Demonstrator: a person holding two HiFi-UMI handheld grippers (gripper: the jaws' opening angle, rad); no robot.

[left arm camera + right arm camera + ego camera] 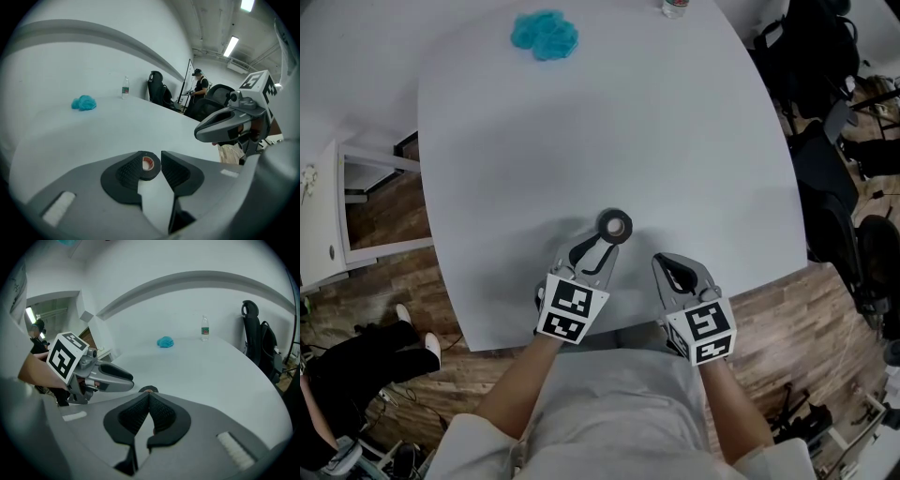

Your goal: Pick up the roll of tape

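Note:
A black roll of tape (614,225) with a red-and-white core lies flat on the white table (609,122), near its front edge. My left gripper (598,249) points at it from just behind. In the left gripper view its jaws stand a little apart, and the tape (148,166) sits at their tips, half hidden by the left one. I see no pad pressing on it. My right gripper (667,263) hovers to the right of the roll with its jaws (149,395) closed tip to tip and nothing between them. The tape (148,389) peeks out just beyond them.
A teal crumpled cloth (545,34) and a water bottle (675,7) are at the table's far side. Black office chairs (825,112) stand to the right. A white cabinet (328,206) stands to the left, with a person's feet (417,333) on the wood floor.

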